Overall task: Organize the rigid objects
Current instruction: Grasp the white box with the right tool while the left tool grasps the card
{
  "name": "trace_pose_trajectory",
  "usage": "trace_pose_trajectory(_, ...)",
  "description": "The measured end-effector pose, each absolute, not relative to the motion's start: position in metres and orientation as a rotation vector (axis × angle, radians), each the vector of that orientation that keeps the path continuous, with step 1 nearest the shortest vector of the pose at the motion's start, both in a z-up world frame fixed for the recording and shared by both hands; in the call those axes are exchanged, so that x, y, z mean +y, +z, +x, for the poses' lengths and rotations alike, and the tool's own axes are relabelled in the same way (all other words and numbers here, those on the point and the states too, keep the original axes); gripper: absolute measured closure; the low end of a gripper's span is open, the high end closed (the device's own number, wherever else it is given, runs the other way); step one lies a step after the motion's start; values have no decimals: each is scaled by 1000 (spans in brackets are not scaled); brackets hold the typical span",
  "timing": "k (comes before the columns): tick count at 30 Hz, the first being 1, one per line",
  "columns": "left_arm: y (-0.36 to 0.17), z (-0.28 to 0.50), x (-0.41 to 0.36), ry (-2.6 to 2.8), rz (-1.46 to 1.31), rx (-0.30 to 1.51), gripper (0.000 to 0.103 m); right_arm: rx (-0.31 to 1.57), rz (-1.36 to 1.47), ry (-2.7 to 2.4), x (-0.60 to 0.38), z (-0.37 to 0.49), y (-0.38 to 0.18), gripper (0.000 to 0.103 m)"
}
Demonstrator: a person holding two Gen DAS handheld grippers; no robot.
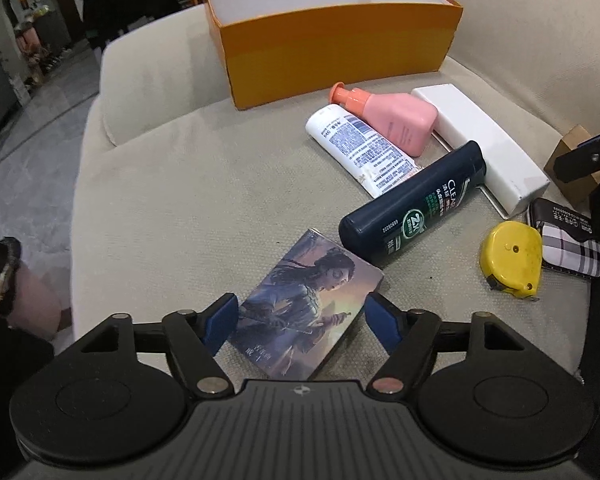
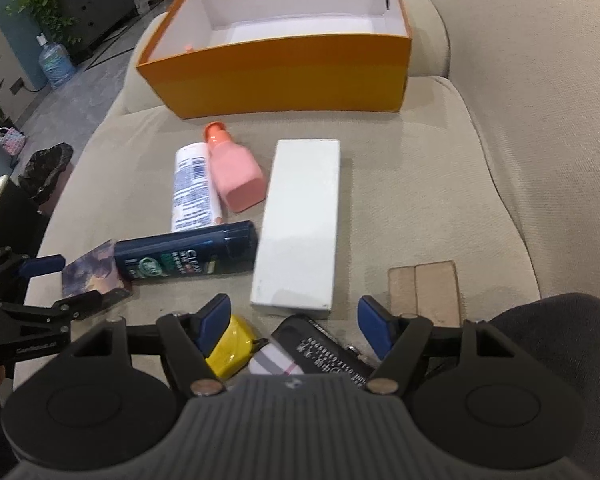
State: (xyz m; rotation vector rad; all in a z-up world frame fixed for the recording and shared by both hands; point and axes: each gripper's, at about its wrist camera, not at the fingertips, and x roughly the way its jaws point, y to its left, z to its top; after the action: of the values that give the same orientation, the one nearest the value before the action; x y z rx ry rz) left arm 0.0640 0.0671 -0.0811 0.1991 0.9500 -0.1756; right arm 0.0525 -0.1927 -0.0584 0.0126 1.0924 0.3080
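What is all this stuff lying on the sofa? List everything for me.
box: one, orange with white inside, open and empty, at the far end of the cushion
pump bottle: one, pink, lying beside the tube
tube: one, white with blue print, lying flat
shampoo bottle: one, dark blue, lying on its side
long box: one, white, lying flat in the middle
picture box: one, illustrated, between the left gripper's fingers
tape measure: one, yellow, near the plaid case
plaid case: one, black with plaid
wooden block: one, tan, at the right
left gripper: black, blue pads, open
right gripper: black, blue pads, open
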Motion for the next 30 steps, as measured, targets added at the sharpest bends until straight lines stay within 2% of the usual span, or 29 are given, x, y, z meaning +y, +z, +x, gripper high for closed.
trace_pose_trajectory(3,-85,65,70,-205,215,938,10,1111,7,285,-191,60,-66,33)
trace_pose_trajectory(10,-99,73,77,-275,217,950,7,1147,-50,246,-175,84,-86,33)
trace_pose_trajectory(30,-107,83,80,-257,147,988,6,1163,-9,181,-151,150,-112,30)
